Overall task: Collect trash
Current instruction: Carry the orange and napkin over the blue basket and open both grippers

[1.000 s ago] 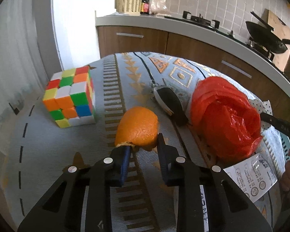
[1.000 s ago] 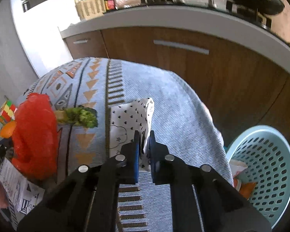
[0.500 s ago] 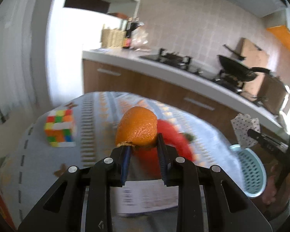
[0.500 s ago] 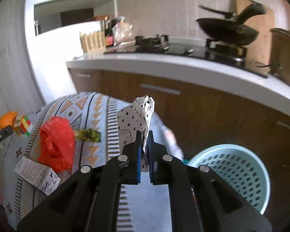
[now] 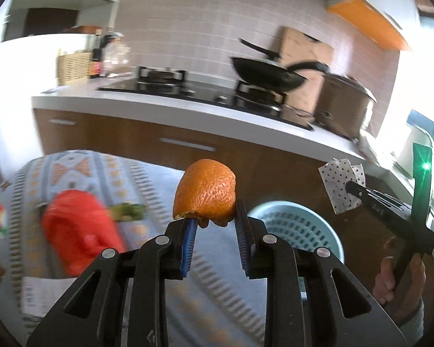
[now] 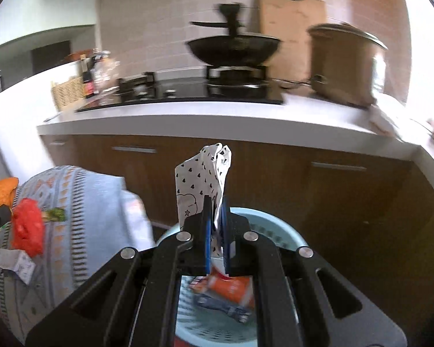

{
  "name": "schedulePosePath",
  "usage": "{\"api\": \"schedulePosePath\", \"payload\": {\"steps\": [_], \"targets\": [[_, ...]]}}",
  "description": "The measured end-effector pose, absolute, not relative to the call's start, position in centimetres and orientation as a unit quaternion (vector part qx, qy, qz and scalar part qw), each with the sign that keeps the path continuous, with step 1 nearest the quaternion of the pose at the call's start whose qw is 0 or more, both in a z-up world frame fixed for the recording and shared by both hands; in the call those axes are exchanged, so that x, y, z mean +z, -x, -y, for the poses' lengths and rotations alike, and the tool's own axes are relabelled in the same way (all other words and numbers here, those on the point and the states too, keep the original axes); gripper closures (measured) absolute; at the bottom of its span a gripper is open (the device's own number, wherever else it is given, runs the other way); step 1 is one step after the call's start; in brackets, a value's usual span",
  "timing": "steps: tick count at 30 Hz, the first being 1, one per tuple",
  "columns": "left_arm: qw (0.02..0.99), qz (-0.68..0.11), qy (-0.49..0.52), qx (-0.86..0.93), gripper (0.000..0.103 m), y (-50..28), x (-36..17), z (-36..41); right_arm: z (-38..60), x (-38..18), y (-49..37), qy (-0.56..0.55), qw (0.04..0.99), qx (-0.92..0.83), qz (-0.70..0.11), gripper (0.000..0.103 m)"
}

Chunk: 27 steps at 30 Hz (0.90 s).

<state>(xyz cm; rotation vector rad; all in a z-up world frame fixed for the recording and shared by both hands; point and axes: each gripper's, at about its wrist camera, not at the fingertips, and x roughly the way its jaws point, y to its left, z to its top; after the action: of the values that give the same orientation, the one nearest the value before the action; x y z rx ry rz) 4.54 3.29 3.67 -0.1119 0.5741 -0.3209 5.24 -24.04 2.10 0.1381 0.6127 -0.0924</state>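
Two loads up: left gripper (image 5: 214,225) jaws pinch orange peel (image 5: 205,193); right gripper (image 6: 215,228) jaws clamp spotted white paper (image 6: 202,185). Centre each over pale-blue perforated basket (image 6: 277,231) before releasing.

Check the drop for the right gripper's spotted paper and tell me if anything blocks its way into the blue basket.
Nothing visible blocks it. The right gripper holds the spotted paper right above the blue basket, whose open top faces up. Packets already lie at the bottom, well below the rim, so the paper should fall in freely.
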Motion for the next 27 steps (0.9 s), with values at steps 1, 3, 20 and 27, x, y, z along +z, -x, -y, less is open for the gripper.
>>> {"api": "schedulePosePath", "payload": {"steps": [1,3,20,27], "targets": [[0.943,-0.285,0.050,-0.165,0.079,-4.8,3.4,-2.1,24.7,1.9,-5.1,-0.071,0.949,-0.051,-0.303,0.099],[0.937,-0.294,0.044,-0.181,0.079,-5.5,2.9,0.1,26.6,1.1,-4.7,-0.080,0.945,-0.065,-0.310,0.099],[0.867,-0.429,-0.009,-0.253,0.075,-10.3,-6.3,12.8,32.2,-6.4,-6.0,-0.120,0.894,-0.086,-0.423,0.099],[0.862,-0.444,-0.028,-0.243,0.042,-10.7,-8.0,13.7,32.4,-8.8,-6.7,-0.141,0.873,-0.073,-0.460,0.092]]}}
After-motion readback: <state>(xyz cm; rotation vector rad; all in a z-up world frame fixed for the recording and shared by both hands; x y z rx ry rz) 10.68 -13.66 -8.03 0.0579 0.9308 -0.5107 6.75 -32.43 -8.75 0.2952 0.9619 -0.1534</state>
